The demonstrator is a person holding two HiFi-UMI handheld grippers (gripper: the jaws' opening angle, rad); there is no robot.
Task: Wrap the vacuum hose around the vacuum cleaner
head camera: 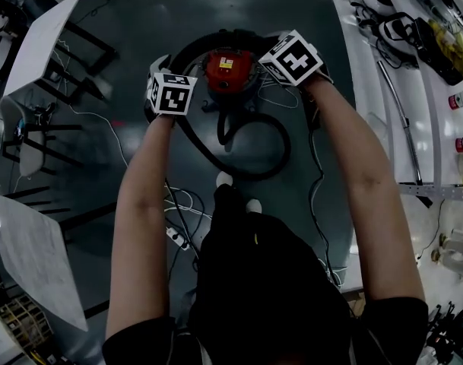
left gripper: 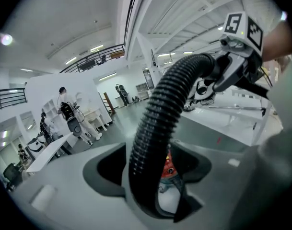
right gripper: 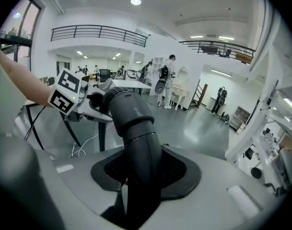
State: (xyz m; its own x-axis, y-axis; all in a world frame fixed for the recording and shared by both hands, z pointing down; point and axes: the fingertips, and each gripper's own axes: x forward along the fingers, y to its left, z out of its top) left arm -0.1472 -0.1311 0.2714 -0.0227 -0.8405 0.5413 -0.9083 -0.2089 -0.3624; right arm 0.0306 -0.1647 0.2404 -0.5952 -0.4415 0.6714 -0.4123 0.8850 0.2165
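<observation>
The red vacuum cleaner (head camera: 227, 70) stands on the dark floor ahead of me, between both hands. Its black ribbed hose (head camera: 250, 147) loops on the floor in front of it. In the left gripper view the ribbed hose (left gripper: 160, 128) rises through my left gripper (left gripper: 153, 178), lying against one jaw with a gap to the other, and arches over to the right gripper (left gripper: 232, 56). My right gripper (right gripper: 138, 176) is shut on the hose's smooth dark rigid end (right gripper: 134, 128). In the head view the left gripper (head camera: 170, 92) and right gripper (head camera: 292, 58) flank the vacuum.
White tables on black frames (head camera: 41, 44) stand at the left, and a long white workbench (head camera: 413, 90) with tools runs along the right. White cables and a power strip (head camera: 178, 238) lie on the floor near my feet. People stand far off (left gripper: 69, 116).
</observation>
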